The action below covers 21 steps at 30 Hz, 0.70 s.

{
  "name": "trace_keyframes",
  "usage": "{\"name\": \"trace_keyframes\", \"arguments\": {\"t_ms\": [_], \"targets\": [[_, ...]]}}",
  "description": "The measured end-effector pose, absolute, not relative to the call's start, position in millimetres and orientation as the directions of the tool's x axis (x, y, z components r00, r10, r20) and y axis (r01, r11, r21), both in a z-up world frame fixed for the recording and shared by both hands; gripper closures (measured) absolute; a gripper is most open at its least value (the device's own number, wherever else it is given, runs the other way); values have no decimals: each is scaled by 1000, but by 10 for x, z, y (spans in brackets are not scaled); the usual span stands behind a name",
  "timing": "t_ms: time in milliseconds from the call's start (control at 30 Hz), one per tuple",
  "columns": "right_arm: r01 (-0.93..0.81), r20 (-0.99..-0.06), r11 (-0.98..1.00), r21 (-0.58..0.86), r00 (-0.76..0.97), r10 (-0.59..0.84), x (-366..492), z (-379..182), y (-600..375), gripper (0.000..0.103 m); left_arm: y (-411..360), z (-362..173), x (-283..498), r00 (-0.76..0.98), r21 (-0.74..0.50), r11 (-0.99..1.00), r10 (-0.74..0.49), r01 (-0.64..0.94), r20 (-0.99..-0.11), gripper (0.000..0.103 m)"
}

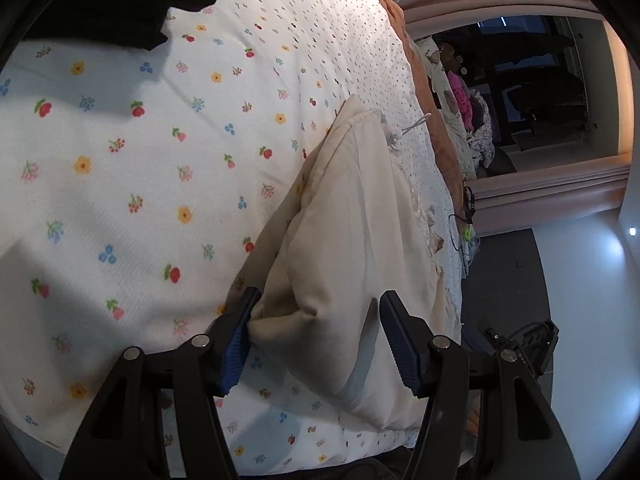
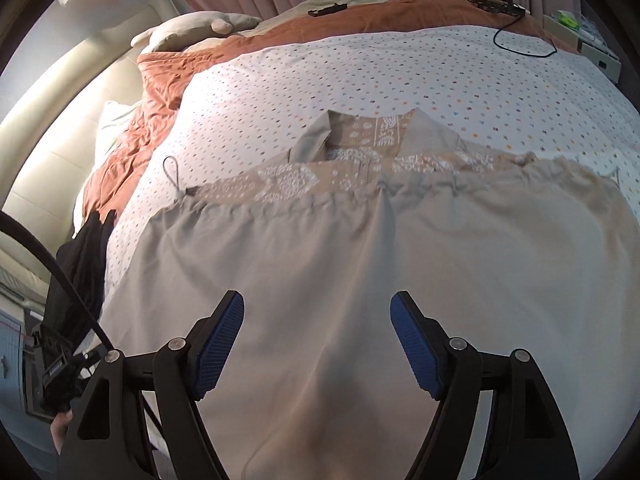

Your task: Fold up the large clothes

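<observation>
A beige garment (image 2: 400,272) lies spread across a bed (image 2: 400,80) covered by a white flower-print sheet (image 1: 120,160), its gathered drawstring edge folded up over a paisley-patterned collar section (image 2: 360,136). No box or basket shows in either view; a pile of other clothes (image 1: 468,120) sits beyond the bed's far side. The left tongs (image 1: 316,336) point down over the bed's edge with a thick fold of the beige cloth bunched between their blue pads (image 1: 236,344); the left pad touches the fabric, the right pad (image 1: 400,340) stands just beside it, so a firm clamp cannot be told. The right tongs (image 2: 318,344) hover above the flat cloth, jaws wide apart and empty.
</observation>
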State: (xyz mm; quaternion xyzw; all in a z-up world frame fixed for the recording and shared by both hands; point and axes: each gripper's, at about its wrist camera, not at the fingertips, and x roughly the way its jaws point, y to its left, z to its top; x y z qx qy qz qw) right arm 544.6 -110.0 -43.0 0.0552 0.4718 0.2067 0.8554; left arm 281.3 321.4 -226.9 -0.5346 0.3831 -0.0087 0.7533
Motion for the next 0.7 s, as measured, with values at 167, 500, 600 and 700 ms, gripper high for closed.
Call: {"name": "trace_keyframes", "arguments": {"t_ms": [167,500,600,700], "targets": [[-262,-793,908,327,447,415,5068,-425,-1238,53,3123,-2248,2843,702,-793,471,-407,-387,-584,50],[-240,-822,924,297,428,376,4431,-511,-1234,75,3105,-2229,2879,717,-786,472,-375,-398,-588,80],[-258,-828,919,297,411,382,4301,-516,-1210,75,3098,-2178,2884,725,-785,484,-366,-387,-583,83],[-281,-845,918,280,382,374,4267,-595,-1145,77,3085,-2122,2903,737,-794,480,-366,-374,-568,86]]}}
